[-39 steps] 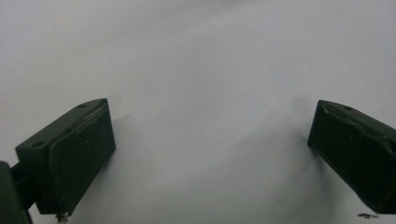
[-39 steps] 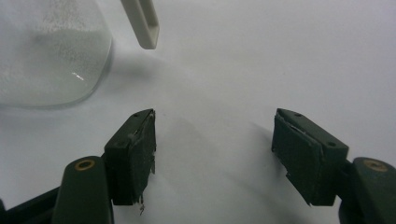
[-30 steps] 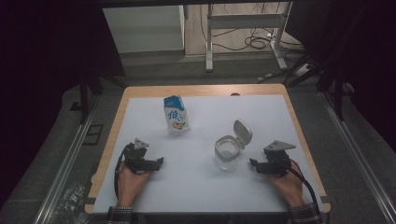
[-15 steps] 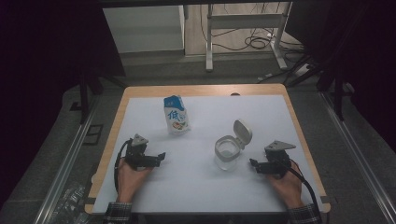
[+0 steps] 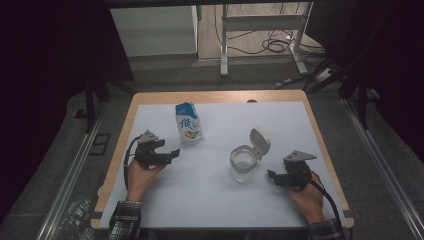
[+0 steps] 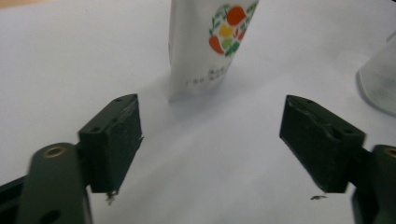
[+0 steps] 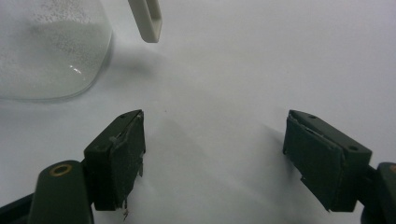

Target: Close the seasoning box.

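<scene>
Two grippers are held low over the white table [image 5: 210,200]. Nothing is gripped. The left gripper [image 5: 172,153], jaws wide but just closing, is pointed at the pouch [image 5: 188,123] beyond. The right gripper [image 5: 270,175] is held open near the jar [image 5: 243,162].

dim room with dark edges around the lit white surface [image 5: 210,200], soft shadows, and close claw views slightly blurred.

The pouch [image 5: 189,124] bears one large blue Chinese character, small print illegible
</scene>
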The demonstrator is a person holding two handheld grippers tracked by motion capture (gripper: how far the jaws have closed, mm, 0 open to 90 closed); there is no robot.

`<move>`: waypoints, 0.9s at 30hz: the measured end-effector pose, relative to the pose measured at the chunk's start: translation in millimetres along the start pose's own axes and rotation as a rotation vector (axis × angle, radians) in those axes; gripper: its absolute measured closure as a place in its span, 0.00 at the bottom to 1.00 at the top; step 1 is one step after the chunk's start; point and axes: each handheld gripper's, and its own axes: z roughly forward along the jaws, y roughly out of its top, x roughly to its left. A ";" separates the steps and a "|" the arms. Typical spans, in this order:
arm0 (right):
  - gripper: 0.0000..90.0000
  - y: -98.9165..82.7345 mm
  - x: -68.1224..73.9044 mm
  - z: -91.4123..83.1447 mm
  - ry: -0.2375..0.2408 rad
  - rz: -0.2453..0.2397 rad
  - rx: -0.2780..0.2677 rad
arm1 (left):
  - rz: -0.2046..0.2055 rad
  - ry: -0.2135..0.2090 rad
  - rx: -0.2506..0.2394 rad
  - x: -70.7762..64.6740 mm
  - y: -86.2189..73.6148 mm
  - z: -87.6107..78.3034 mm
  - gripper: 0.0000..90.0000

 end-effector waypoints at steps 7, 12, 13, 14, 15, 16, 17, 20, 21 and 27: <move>0.23 0.0 0.0 0.0 0.000 0.000 0.000 | 0.015 -0.038 -0.044 9.1 17.8 2.4 0.35; 0.23 0.0 0.0 0.0 0.000 0.000 0.000 | 0.028 -0.056 -0.070 16.7 34.6 5.7 0.37; 0.23 0.0 0.0 0.0 0.000 0.001 0.000 | 0.027 -0.066 -0.078 18.3 38.7 6.8 0.38; 0.23 0.0 0.0 0.0 0.000 0.000 0.000 | 0.031 -0.074 -0.082 19.6 43.5 8.1 0.40; 0.23 -0.1 -0.1 0.0 0.000 0.000 0.000 | 0.031 -0.074 -0.082 19.6 43.5 8.1 0.40; 0.23 -0.1 -0.1 0.0 0.000 0.000 0.000 | 0.041 -0.080 -0.089 20.8 50.2 9.9 0.40; 0.23 -0.1 -0.1 0.0 0.000 0.000 0.000 | 0.041 -0.080 -0.089 20.8 50.2 9.9 0.41; 0.23 -0.1 -0.1 0.0 0.000 -0.001 0.000 | 0.043 -0.091 -0.093 22.2 57.7 13.0 0.42; 0.23 -0.1 -0.1 0.0 0.000 -0.001 0.000 | 0.039 -0.097 -0.095 22.7 59.3 13.8 0.42; 0.23 -0.1 0.2 -0.1 0.001 0.003 0.002 | 0.046 -0.133 -0.139 26.7 66.7 20.4 0.44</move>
